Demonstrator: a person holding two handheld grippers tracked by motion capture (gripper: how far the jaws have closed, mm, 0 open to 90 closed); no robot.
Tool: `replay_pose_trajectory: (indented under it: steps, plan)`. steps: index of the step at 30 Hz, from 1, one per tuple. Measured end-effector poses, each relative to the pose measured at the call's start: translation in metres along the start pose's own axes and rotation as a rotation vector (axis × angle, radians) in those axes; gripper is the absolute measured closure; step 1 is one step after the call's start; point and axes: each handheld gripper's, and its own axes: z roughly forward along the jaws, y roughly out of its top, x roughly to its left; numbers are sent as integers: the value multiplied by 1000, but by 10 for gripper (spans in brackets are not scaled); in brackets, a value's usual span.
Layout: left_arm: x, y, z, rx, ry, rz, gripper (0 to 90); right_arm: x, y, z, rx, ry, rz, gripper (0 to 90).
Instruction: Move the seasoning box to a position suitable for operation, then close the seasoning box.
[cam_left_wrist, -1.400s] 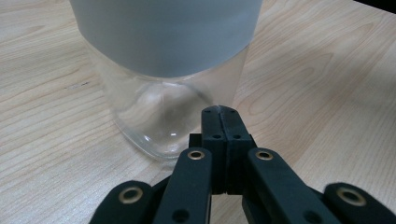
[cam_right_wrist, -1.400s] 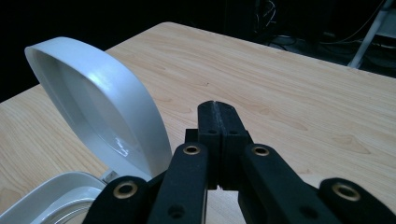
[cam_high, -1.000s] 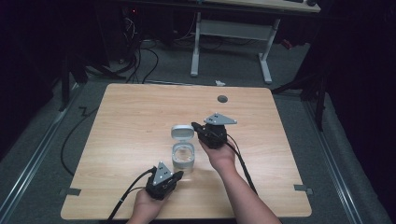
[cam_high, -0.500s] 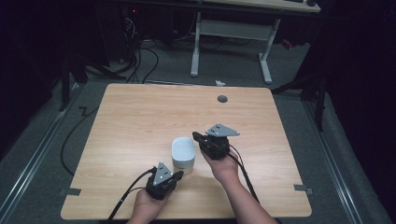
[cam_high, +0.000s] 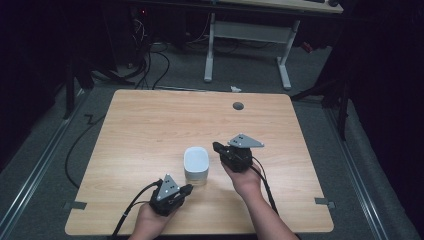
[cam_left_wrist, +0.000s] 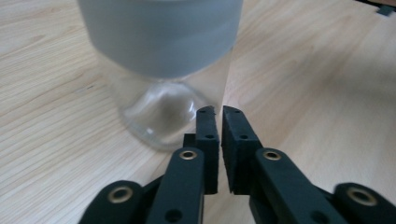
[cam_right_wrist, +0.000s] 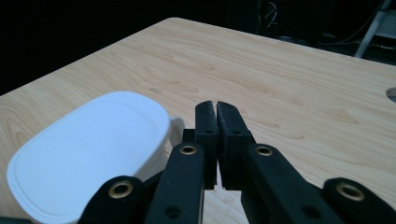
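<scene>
A clear plastic container with a white rounded-rectangle lid (cam_high: 196, 161) stands upright near the middle of the light wooden counter (cam_high: 150, 130), toward the person's side. In the left gripper view its see-through wall and rounded base (cam_left_wrist: 161, 109) show below a pale band at the top (the lid sits level on it); in the right gripper view the lid (cam_right_wrist: 88, 154) is a smooth white slab with a faint raised border.

The left hand-held gripper (cam_high: 187, 189) lies low on the counter just in front of the container, its jaws drawn together with only a thin slit between them, holding nothing. The right hand-held gripper (cam_high: 216, 147) hovers just beside the container's right side, its jaws also pressed together and empty.

A round dark grommet hole (cam_high: 238, 106) sits near the counter's far edge. Beyond it stand the white legs of another desk (cam_high: 245, 45) on grey floor.

One container, one lid, two grippers.
</scene>
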Motion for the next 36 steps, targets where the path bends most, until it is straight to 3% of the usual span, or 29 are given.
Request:
replay_pose_trajectory:
  steps: [4, 7, 14, 17, 24, 26, 28, 29, 36]
  plan:
    - [16, 8, -20, 9, 15, 26, 783, -12, -8, -7, 8, -28, 18, 827]
    - [31, 17, -29, -15, 49, 44, 732, -25, -18, -13, 19, -61, 40, 792]
    - [79, 37, -42, -102, 206, -14, 635, -57, -49, -33, 48, -158, 78, 665]
    - [91, 42, -44, -130, 244, -53, 613, -71, -66, -45, 53, -202, 91, 603]
    - [101, 38, -45, -139, 289, -53, 581, -95, -108, -81, 64, -305, 117, 510]
    - [102, 37, -46, -143, 293, -67, 580, -92, -118, -99, 48, -325, 131, 489]
    - [101, 36, -45, -142, 298, -67, 579, -85, -133, -121, -10, -367, 152, 499]
    - [101, 35, -45, -139, 299, -61, 576, -85, -135, -126, -10, -350, 175, 483]
    - [91, 28, -45, -134, 309, -23, 568, -86, -133, -123, 7, -344, 131, 483]
